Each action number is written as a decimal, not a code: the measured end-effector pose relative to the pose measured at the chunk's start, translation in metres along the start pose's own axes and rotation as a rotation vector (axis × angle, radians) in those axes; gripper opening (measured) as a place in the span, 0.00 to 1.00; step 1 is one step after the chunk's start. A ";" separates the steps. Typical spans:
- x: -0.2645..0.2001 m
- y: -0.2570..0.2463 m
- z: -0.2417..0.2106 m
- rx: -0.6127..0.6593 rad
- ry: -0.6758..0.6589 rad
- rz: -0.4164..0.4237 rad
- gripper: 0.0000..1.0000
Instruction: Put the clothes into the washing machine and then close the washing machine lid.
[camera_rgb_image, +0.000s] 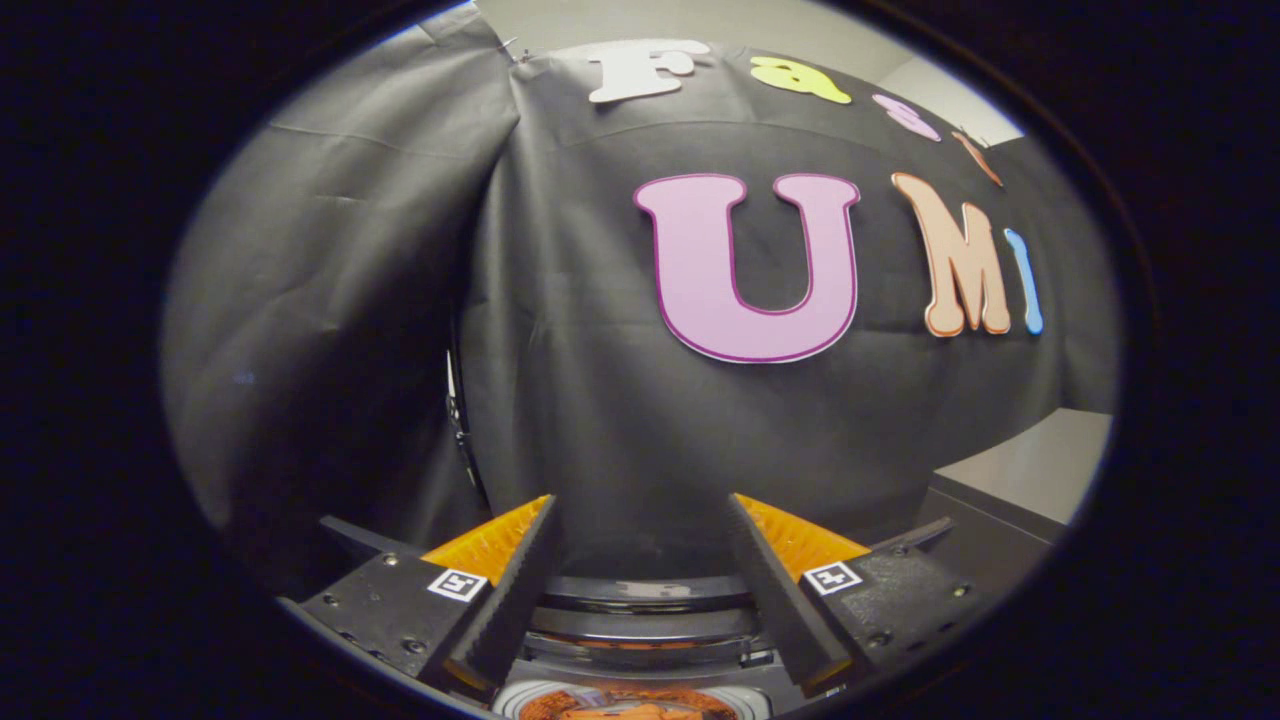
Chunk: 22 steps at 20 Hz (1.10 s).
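The washing machine (640, 610) sits low beneath the hand-held gripper (640, 520), its dark raised lid (645, 590) showing as curved bands in the gap between the two fingers. Below that, at the very bottom of the gripper view, a pale round rim frames the drum opening, and inside it lie orange clothes (625, 708), only partly in sight. The hand-held gripper is released: its fingers stand spread wide apart with nothing between them, their tips pointing up and forward toward the booth's black cloth wall (600, 420), which hangs in folds well beyond them. Off to the right of the fingers, a grey surface (1030, 470) with a dark front edge stands against the wall, apart from the machine. A lighter wall shows above the cloth.
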<state>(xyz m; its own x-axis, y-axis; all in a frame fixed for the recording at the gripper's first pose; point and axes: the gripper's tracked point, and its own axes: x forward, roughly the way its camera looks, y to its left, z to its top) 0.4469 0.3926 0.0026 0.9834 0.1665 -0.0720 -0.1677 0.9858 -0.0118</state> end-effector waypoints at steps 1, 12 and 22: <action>0.000 0.000 0.001 0.002 -0.005 0.001 0.99; -0.020 0.000 -0.003 -0.003 -0.024 0.000 0.99; -0.046 0.003 -0.016 -0.003 -0.048 0.028 1.00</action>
<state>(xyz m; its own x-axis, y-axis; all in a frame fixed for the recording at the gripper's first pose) 0.3998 0.3870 -0.0104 0.9805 0.1949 -0.0247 -0.1953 0.9807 -0.0131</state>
